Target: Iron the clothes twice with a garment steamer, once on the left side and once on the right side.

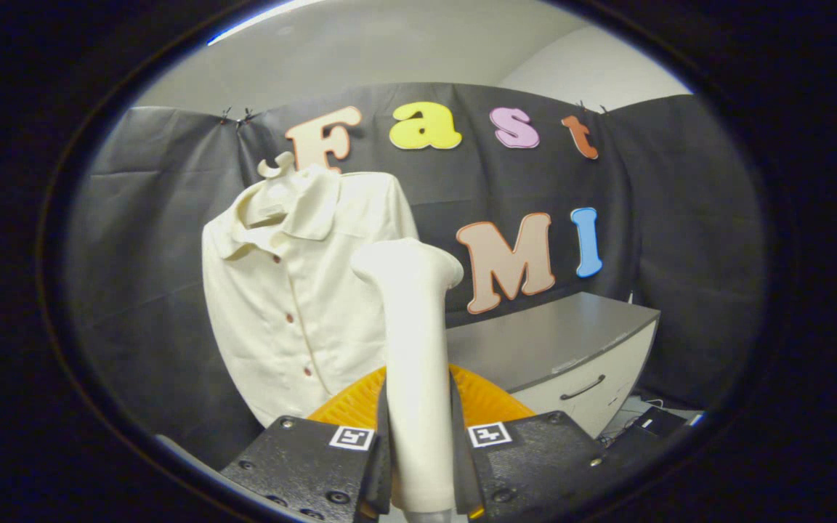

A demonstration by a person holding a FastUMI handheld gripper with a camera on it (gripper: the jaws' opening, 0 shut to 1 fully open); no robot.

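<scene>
While the cream shirt [295, 290] hangs buttoned on its hanger [277, 165] against the black cloth wall, just beyond and to the left of the fingers, the garment steamer [413, 363] stands upright between them, its pale handle rising to a flared head that overlaps the shirt's right edge in the gripper view. The gripper [418, 454] is clamped on the steamer's handle, both fingers pressing its sides low down. No pass looks to be under way: the head appears short of the fabric rather than on it, though the depth is hard to judge. The main risk, as I judge it, is the long smooth handle twisting or slipping in so low a grip once the head drags on cloth, which would tilt the head off the shirt. A firm push could also swing the shirt on its hanger, so the stroke misses one side or bunches the placket. Behind the handle sits an orange ribbed thing [484, 399], perhaps the steamer's stand. To the right stands a grey-topped cabinet [556, 341] with a drawer handle, which could crowd a right-side stroke.
</scene>
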